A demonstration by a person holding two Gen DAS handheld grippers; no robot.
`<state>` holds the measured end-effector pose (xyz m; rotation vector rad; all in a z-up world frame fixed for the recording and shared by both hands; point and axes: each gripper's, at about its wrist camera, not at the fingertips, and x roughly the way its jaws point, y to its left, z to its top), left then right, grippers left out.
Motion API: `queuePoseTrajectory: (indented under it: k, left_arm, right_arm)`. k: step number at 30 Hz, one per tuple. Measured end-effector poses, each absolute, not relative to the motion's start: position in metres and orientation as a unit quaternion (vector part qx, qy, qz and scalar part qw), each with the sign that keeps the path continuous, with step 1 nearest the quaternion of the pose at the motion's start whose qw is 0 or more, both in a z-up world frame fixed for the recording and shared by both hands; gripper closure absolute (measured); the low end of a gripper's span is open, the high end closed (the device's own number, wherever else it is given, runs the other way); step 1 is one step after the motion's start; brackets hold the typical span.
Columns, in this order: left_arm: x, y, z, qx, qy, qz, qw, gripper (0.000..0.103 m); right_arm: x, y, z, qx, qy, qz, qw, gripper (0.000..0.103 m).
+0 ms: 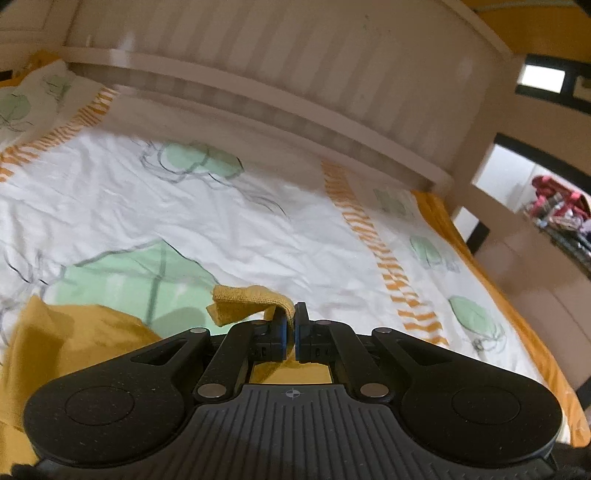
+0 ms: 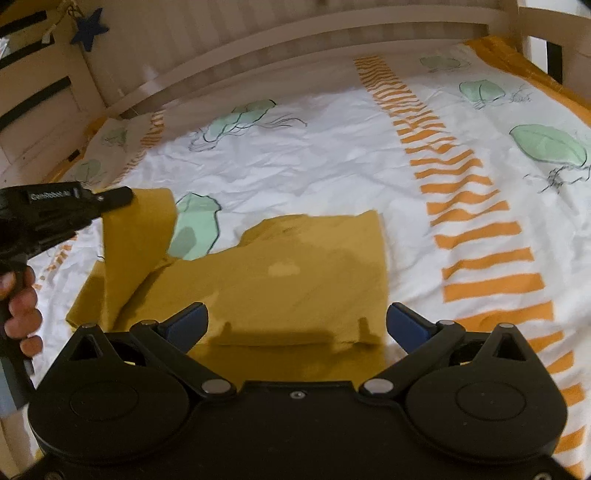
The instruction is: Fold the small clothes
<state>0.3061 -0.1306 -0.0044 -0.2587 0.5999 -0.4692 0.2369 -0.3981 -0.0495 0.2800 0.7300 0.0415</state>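
A mustard-yellow garment [image 2: 295, 273] lies partly folded on the bed, its right part flat. My left gripper [image 1: 290, 325] is shut on a corner of the garment [image 1: 251, 295] and holds that part lifted above the sheet. In the right wrist view the left gripper [image 2: 114, 197] shows at the left, holding up a strip of the cloth. My right gripper [image 2: 295, 325] is open and empty, its blue pads either side of the garment's near edge, just above it.
The bed sheet [image 2: 332, 155] is white with green leaf prints and orange striped bands. A white slatted headboard [image 1: 295, 74] runs along the far side. A bed rail with a blue star [image 2: 88, 27] stands at the left. The bed's right edge [image 1: 517, 295] drops off.
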Motion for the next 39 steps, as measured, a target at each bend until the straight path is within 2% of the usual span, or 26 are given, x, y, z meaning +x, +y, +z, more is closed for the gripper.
queuePoseTrajectory:
  k: [10, 14, 17, 23, 33, 39]
  left_arm:
    - [0.306, -0.184, -0.014, -0.099, 0.333, -0.273, 0.897, 0.097]
    - [0.302, -0.189, -0.007, -0.094, 0.334, -0.302, 0.888, 0.077]
    - [0.295, -0.185, 0.003, -0.084, 0.324, -0.311, 0.89, 0.076]
    - [0.287, -0.143, 0.011, -0.061, 0.328, -0.291, 0.897, 0.074]
    - [0.294, -0.022, -0.018, -0.033, 0.405, -0.118, 0.906, 0.074]
    - [0.308, 0.018, -0.04, -0.025, 0.421, -0.083, 0.903, 0.074]
  right_arm:
    - [0.237, -0.416, -0.04, 0.13, 0.35, 0.0, 0.928, 0.001]
    - [0.239, -0.416, -0.041, 0.129, 0.353, 0.0, 0.927, 0.001]
    - [0.24, -0.415, -0.042, 0.125, 0.354, 0.002, 0.927, 0.001]
    - [0.24, -0.416, -0.045, 0.135, 0.349, 0.006, 0.927, 0.001]
    - [0.241, -0.409, -0.056, 0.138, 0.348, 0.018, 0.927, 0.001]
    - [0.239, -0.399, -0.064, 0.13, 0.332, 0.029, 0.934, 0.001]
